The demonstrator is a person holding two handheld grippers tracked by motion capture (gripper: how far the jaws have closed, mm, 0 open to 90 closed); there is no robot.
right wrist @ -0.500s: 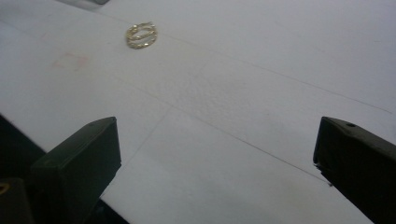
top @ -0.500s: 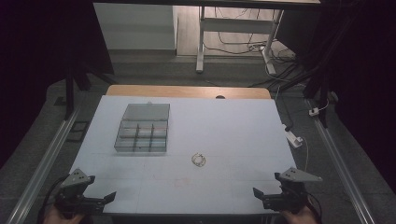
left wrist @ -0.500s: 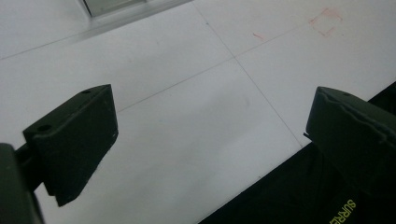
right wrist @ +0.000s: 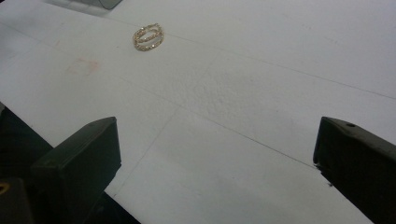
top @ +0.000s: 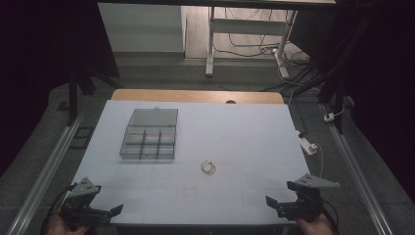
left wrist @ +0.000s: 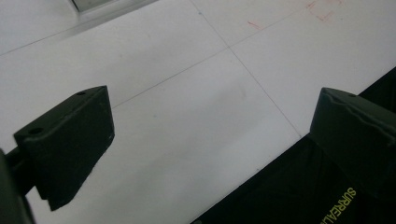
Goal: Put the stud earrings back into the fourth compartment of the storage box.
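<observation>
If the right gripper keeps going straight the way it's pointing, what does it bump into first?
Probably the small gold bracelet. The right gripper has open jaws over bare white table, and the bracelet lies ahead, a little left of its centre line, so it might slide just past it.

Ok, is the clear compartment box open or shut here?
Open: the clear compartment box lies with its lid folded back flat on the table, dividers exposed. Contents cannot be told.
</observation>
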